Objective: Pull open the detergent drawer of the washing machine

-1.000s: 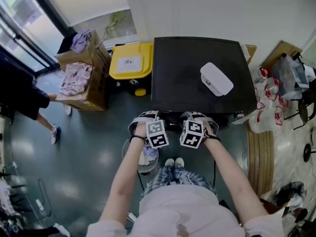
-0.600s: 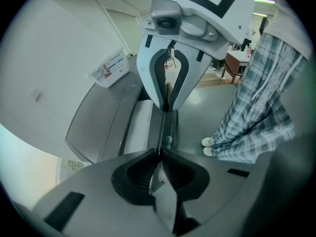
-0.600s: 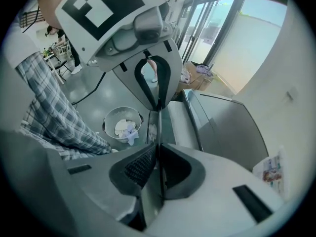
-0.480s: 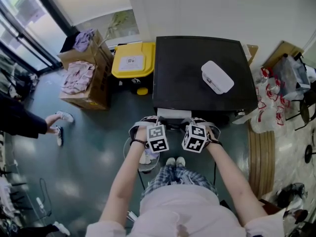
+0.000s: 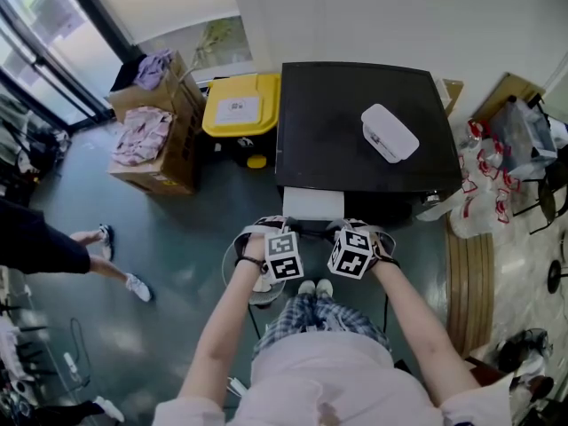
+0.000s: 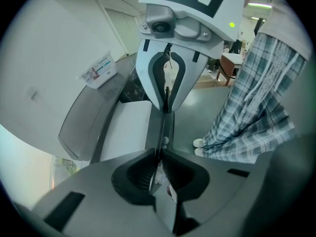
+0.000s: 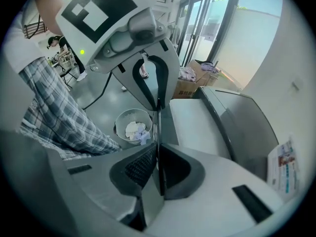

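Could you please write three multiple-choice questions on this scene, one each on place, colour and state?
1. Where does the white rectangular plastic box lie?
A. on the black washing machine
B. on the floor
C. in the drawer
2. What colour is the lidded plastic bin beside the machine?
A. red
B. yellow
C. blue
3. How is the white detergent drawer?
A. flush shut
B. pulled part way out
C. lying on the floor
Answers: 1 A, it rests on the dark top panel; 2 B, its lid is yellow; 3 B, it juts from the machine's front, with the left gripper and right gripper clamped on its edge.
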A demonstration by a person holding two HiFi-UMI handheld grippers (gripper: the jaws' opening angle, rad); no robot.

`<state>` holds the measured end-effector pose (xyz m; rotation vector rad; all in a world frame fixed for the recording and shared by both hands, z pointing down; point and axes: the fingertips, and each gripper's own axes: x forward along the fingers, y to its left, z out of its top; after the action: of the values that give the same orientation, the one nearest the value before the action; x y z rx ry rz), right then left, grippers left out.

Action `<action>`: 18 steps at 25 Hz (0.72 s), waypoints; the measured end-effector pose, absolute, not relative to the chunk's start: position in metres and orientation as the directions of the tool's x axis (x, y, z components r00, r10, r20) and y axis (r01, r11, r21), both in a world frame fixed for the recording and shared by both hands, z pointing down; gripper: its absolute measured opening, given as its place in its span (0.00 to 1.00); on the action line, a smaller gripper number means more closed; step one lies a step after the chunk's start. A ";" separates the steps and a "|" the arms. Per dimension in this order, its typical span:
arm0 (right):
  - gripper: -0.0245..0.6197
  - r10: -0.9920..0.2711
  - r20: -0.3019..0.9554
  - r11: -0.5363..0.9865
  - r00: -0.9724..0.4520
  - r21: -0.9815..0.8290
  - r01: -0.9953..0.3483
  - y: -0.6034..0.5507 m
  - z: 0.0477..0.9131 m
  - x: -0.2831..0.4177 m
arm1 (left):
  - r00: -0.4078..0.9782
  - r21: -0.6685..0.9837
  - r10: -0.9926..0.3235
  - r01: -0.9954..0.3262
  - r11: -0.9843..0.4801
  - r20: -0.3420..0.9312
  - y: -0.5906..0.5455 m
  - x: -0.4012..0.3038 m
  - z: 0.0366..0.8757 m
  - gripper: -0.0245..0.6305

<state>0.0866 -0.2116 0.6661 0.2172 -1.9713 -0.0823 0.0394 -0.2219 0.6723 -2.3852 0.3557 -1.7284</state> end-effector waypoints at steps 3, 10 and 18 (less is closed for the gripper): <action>0.11 -0.180 0.907 0.982 -0.381 0.146 -0.117 -0.205 0.669 0.087 | 0.302 -0.267 -0.284 -0.096 -0.959 0.910 -0.215 0.039 0.672 0.14; 0.11 -0.163 0.910 0.984 -0.381 0.124 -0.125 -0.191 0.668 0.086 | 0.316 -0.252 -0.270 -0.097 -0.963 0.910 -0.202 0.040 0.672 0.14; 0.12 -0.148 0.909 0.986 -0.389 0.107 -0.125 -0.177 0.664 0.081 | 0.330 -0.236 -0.252 -0.087 -0.968 0.910 -0.188 0.038 0.671 0.14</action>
<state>0.0809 -0.1772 0.6639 0.1938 -1.9752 -0.0246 0.0378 -0.1885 0.6712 -2.4410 0.3137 -1.7103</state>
